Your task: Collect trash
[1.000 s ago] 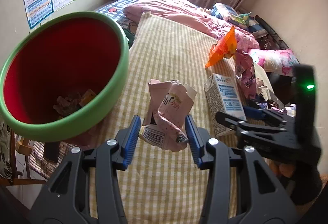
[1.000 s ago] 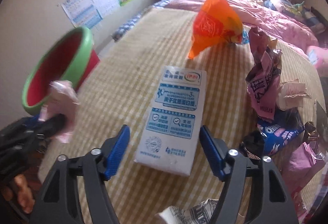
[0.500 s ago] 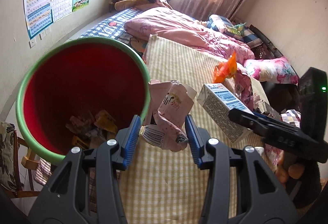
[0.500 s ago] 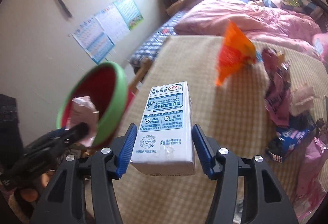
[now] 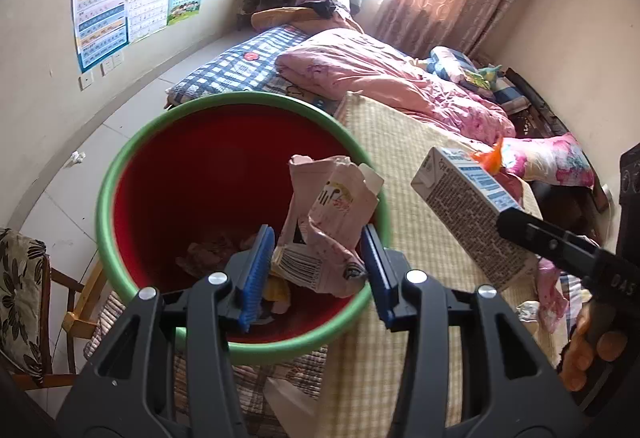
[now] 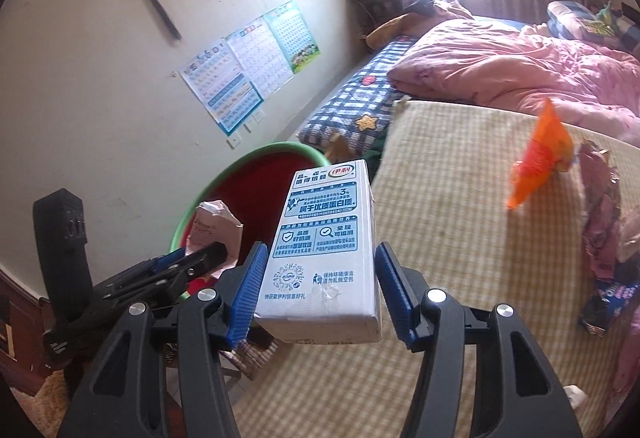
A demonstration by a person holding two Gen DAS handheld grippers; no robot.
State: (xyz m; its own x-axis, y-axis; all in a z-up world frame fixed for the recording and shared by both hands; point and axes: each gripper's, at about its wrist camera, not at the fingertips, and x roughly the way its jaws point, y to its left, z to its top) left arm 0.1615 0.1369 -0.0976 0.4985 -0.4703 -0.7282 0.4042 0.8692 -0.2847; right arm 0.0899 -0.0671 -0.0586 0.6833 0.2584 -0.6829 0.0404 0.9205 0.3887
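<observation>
My left gripper (image 5: 318, 270) is shut on a crumpled pink wrapper (image 5: 330, 222) and holds it over the red bin with a green rim (image 5: 120, 173), which has several scraps inside. My right gripper (image 6: 318, 290) is shut on a white and blue milk carton (image 6: 324, 238) and holds it in the air beside the bin (image 6: 256, 173), above the checked mat (image 6: 460, 238). The carton (image 5: 468, 213) and the right gripper's finger (image 5: 548, 242) also show in the left wrist view. The left gripper and wrapper (image 6: 214, 230) show in the right wrist view.
An orange bag (image 6: 540, 153), a pink wrapper (image 6: 600, 226) and a dark blue wrapper (image 6: 608, 298) lie on the mat at the right. A pink quilt (image 5: 380, 77) covers the bed behind. A wooden chair (image 5: 28, 302) stands left of the bin.
Both grippers moved left toward the bin. The wrapper went from above the mat to over the bin's mouth. The right gripper shut on the carton and lifted it off the mat.
</observation>
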